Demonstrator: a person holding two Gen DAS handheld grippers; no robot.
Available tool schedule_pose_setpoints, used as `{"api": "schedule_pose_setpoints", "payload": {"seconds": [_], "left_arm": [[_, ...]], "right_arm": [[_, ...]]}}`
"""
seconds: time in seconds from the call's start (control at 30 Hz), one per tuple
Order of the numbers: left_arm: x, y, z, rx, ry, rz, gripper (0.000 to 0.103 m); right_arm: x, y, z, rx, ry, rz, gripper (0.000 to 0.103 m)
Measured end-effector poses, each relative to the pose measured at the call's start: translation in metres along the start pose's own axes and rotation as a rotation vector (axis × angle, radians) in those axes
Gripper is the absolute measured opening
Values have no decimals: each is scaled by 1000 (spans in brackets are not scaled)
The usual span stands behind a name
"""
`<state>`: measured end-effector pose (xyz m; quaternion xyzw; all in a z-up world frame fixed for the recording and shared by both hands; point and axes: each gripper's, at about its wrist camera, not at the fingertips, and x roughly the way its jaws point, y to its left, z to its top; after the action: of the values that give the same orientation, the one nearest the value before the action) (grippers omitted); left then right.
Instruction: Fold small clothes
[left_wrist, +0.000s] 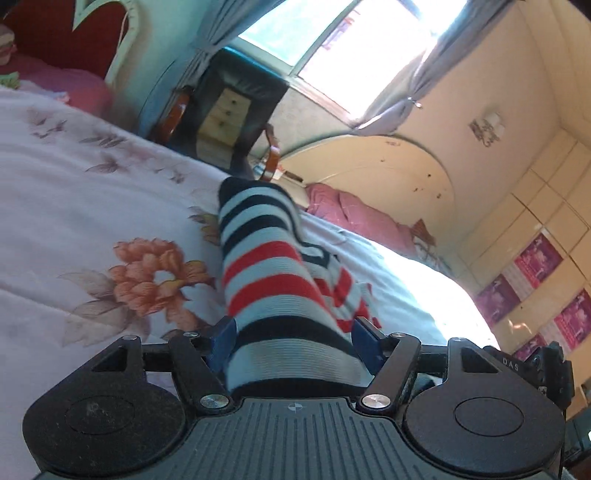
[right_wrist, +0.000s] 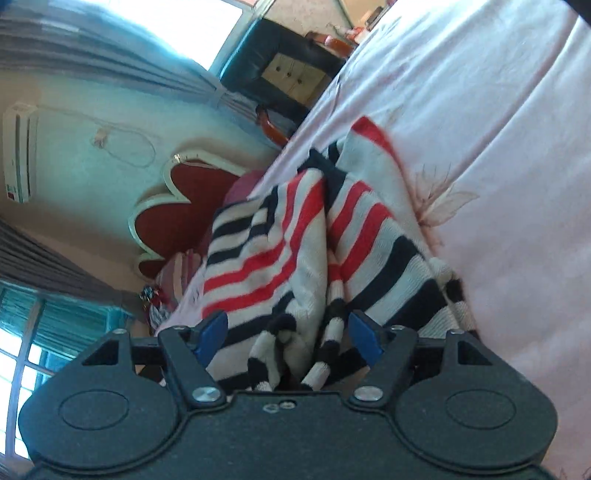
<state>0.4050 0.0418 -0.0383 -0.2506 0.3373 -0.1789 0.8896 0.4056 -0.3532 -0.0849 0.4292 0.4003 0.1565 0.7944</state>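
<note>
In the left wrist view, the floral bedspread (left_wrist: 92, 206) filled the left side, with a large orange flower print (left_wrist: 147, 277) just left of the sweater (left_wrist: 266, 280). The striped sweater, in navy, white and red bands, rose from between the left gripper (left_wrist: 295, 341) fingers (left_wrist: 221, 341) and lay forward across the bedspread. The blue fingers stood moderately apart with a thick fold of the sweater filling the gap between them, both pads pressed against the knit. Beyond the sweater stood a dark armchair (left_wrist: 236, 96) under a bright window (left_wrist: 354, 48), and to the right of the sweater a pink pillow (left_wrist: 354, 214) lay at the bed's far edge.

In the right wrist view, a red scalloped headboard (right_wrist: 177, 218) showed left of the sweater (right_wrist: 288, 240). The sweater was bunched in folds on the bed, its near edge gathered between the right gripper (right_wrist: 288, 338) fingers (right_wrist: 212, 336). These fingers too stood moderately apart, touching the cloth on both sides, holding the bunched knit and a striped cuff. Right of the sweater the pale pink bedspread (right_wrist: 498, 147) stretched away, a faint flower print beside the cloth.
</note>
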Motion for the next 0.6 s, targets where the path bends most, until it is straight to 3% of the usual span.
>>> {"api": "schedule_pose_setpoints", "payload": {"seconds": [0.07, 0.13, 0.17, 0.2, 0.27, 0.4, 0.5, 0.6], "left_arm": [[14, 11, -4, -7, 46, 26, 68], [36, 17, -19, -19, 83, 54, 68], [47, 14, -28, -28, 83, 58, 71], [48, 16, -31, -31, 76, 66, 77], [59, 11, -41, -27, 59, 84, 81], [59, -1, -36, 14, 54, 107, 80], [55, -16, -28, 67, 36, 84, 78], [69, -32, -28, 135, 82, 94, 78]], "right_arm": [[17, 8, -7, -43, 54, -75, 71], [25, 15, -12, -86, 50, -102, 71], [27, 20, -13, -107, 42, -107, 64], [29, 26, -14, -136, 40, -120, 49], [36, 36, -14, -230, 43, -201, 32], [35, 67, -30, -486, 7, -306, 23], [20, 90, -36, -632, -88, -301, 23], [0, 96, -41, -717, -168, -318, 23]]}}
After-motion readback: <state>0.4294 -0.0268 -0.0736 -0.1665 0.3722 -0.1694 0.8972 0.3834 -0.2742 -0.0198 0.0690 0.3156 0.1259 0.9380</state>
